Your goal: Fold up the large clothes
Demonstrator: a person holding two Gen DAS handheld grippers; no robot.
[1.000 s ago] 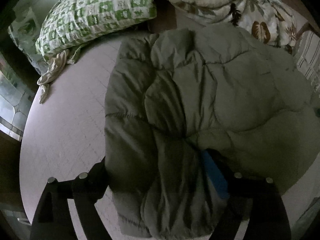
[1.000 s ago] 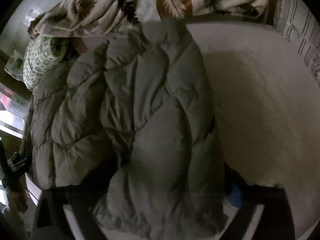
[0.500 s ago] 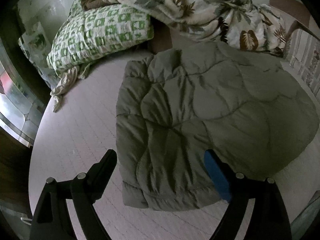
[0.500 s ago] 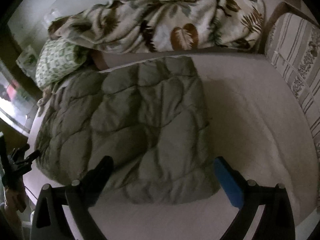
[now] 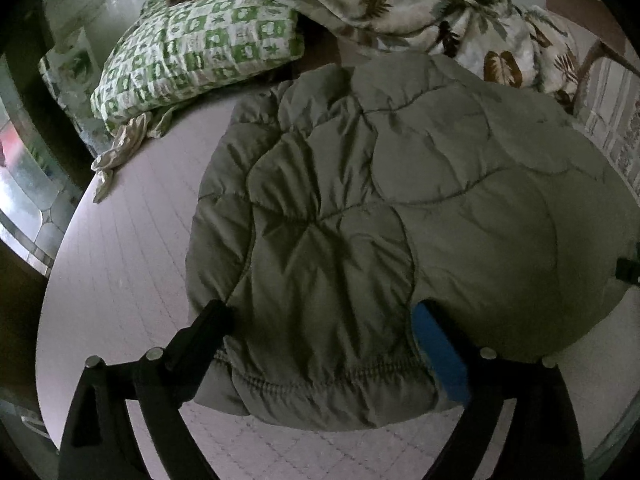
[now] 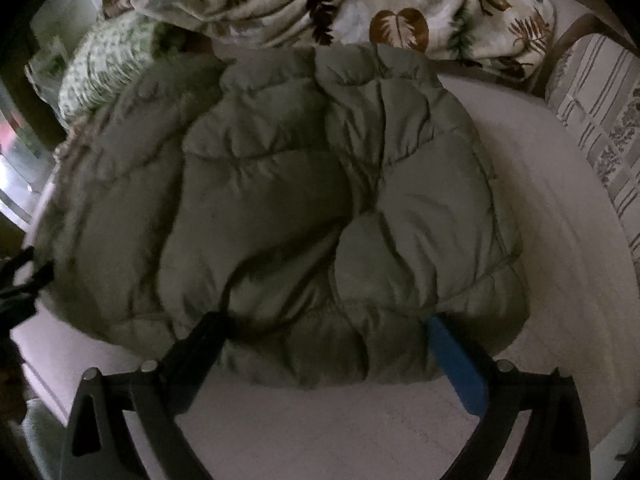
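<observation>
An olive quilted puffer jacket (image 5: pixel 380 208) lies folded in a bulky heap on the pale bed sheet (image 5: pixel 128 264). My left gripper (image 5: pixel 318 314) straddles its near hem. Its jaws are opening and stand wide, with the hem between them and the blue pad (image 5: pixel 440 356) partly under the fabric. In the right wrist view the same jacket (image 6: pixel 300 208) fills the middle. My right gripper (image 6: pixel 324 324) is open around its near edge, nearer the right corner. The right gripper (image 5: pixel 628 268) shows at the far right edge, and the left gripper (image 6: pixel 24 276) at the far left.
A green-and-white checked pillow (image 5: pixel 192 56) lies at the back left. A leaf-print blanket (image 5: pixel 420 12) is bunched along the head of the bed. A striped, patterned cushion (image 6: pixel 600 128) lines the right side. Bare sheet (image 6: pixel 560 260) lies right of the jacket.
A second ago the jacket bulged up between both grippers. Half a second ago it lay flat with both grippers drawn back and open. Now both have come forward over its near edge.
</observation>
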